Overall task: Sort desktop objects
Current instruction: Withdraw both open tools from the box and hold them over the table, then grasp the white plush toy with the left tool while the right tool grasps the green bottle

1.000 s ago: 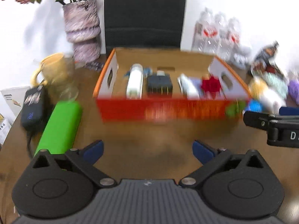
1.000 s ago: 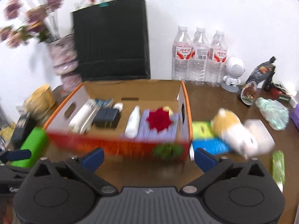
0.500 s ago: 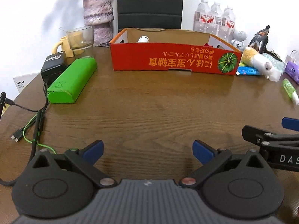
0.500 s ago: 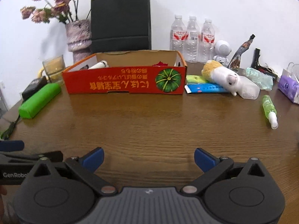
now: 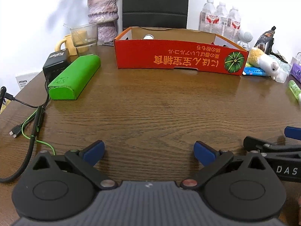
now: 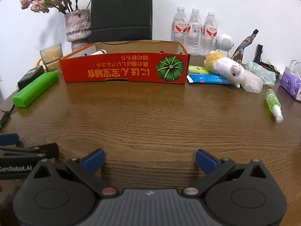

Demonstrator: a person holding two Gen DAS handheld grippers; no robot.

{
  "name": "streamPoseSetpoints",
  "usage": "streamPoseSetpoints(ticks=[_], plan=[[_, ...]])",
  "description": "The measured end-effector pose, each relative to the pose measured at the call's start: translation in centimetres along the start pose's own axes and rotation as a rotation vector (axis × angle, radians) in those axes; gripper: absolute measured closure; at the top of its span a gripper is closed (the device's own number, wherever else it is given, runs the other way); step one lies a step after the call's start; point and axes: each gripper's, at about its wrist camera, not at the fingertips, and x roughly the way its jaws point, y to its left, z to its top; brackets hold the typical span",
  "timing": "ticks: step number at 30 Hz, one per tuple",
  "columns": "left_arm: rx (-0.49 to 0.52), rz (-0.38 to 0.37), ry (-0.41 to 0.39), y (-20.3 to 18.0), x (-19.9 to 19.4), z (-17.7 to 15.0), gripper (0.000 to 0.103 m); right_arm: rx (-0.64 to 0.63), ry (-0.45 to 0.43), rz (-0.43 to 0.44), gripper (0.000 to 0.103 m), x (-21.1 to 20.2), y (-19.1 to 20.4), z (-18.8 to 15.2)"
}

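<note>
1. Both tools are hovering low over the near edge of the tabletop [image 5: 150, 113], side by side, and both are facing the box [image 5: 178, 60].
2. The left tool [image 5: 148, 149] is spread wide and is carrying nothing; only bare wood is showing between its blue fingers [image 5: 94, 149].
3. The right tool [image 6: 149, 158] is also spread wide and is carrying nothing.
4. The box is standing at the far middle of the tabletop, well apart from both tools. Some things are already lying inside it: a white bottle [image 6: 97, 52] is peeking over the left rim and something red [image 6: 162, 52] over the right part. The rest of the inside is hidden by the front wall.
5. So I judge that a part of the sorting is done, but several things are still waiting outside.
6. On the left of the box a green case [image 5: 75, 77] is lying with a black charger [image 5: 56, 62] just beside it, and cables [image 5: 32, 124] are running toward the near left edge.
7. On the right of the box a plush toy [image 6: 229, 69] is lying on flat packets [image 6: 207, 79], just beside the box wall. A green spray bottle [image 6: 272, 101] is lying further right, and a purple pack [image 6: 290, 84] is at the far right edge.
8. The green case is nearer to the left tool, and the spray bottle and plush toy are nearer to the right tool, but none is within the fingers now.
</note>
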Motion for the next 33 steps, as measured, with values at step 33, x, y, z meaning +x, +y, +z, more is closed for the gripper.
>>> streamPoseSetpoints(ticks=[33], plan=[[0.016,0.002,-0.032,-0.3,0.0,-0.1,0.0,0.032,-0.014,0.011,0.001,0.1,-1.6,0.6]])
